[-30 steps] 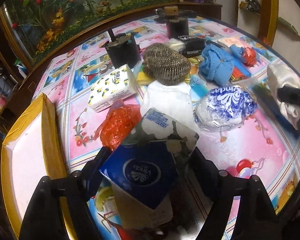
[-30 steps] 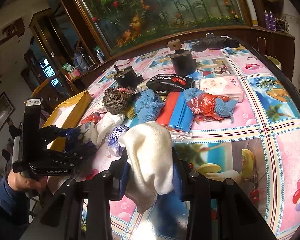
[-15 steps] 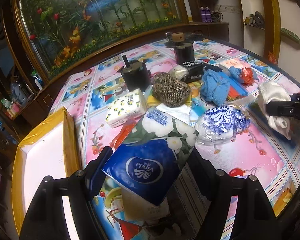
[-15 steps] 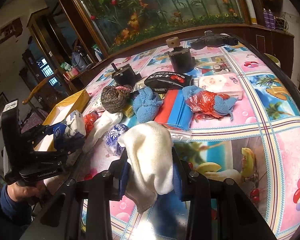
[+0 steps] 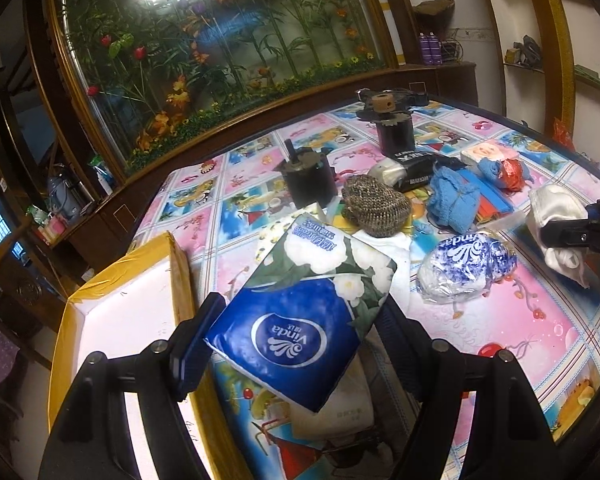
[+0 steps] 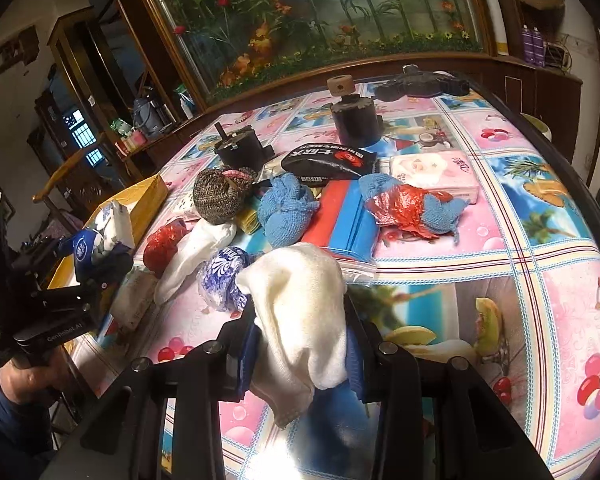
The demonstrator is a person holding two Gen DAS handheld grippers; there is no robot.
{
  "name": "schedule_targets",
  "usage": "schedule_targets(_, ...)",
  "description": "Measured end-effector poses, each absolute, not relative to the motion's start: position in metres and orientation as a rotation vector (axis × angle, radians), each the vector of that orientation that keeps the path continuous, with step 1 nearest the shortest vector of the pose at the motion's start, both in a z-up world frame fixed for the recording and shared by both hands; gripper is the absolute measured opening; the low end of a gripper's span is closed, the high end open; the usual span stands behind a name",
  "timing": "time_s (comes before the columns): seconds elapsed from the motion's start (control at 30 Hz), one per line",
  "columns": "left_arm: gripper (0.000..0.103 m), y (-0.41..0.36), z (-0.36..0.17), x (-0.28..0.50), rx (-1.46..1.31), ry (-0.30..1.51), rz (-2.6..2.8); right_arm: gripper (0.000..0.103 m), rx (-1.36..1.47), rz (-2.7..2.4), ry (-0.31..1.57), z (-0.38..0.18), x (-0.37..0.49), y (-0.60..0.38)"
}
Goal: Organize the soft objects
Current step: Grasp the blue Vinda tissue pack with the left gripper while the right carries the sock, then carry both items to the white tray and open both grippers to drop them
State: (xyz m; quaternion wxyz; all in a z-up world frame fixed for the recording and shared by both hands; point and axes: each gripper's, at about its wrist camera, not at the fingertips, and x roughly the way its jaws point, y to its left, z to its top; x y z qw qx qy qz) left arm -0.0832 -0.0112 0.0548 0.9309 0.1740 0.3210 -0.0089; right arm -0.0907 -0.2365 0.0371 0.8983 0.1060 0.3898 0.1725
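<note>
My left gripper [image 5: 296, 320] is shut on a blue Vinda tissue pack [image 5: 300, 312] with white flowers and holds it tilted above the table's near edge, beside an open yellow box [image 5: 179, 280]. In the right wrist view that same pack [image 6: 100, 236] hangs at the far left in the left gripper [image 6: 88, 264], which a hand holds. My right gripper [image 6: 302, 328] is shut on a white cloth [image 6: 300, 304] that drapes over its fingers. The left wrist view shows this cloth [image 5: 556, 208] at the right edge.
On the patterned table [image 6: 540, 240] lie a brown knit hat [image 5: 374, 204], a blue cloth [image 5: 454, 200], a bagged Vinda roll [image 5: 464, 268], a red bag [image 6: 162, 246], a pink tissue pack [image 6: 432, 172] and a black pouch [image 6: 328, 158]. Two black cylinders [image 5: 310, 178] [image 5: 394, 132] stand behind.
My left gripper has risen and tipped upward with the tissue pack, bringing more of the yellow box into view. The right gripper and its cloth have stayed put.
</note>
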Motion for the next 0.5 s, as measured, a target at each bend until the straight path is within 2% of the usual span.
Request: schedule_targets(0.5,0.076,0.015,0.065,-0.092,0.334,0.614,0.037,0.041,0.115,0.414,0.806,0.055,-0.09,-0.185)
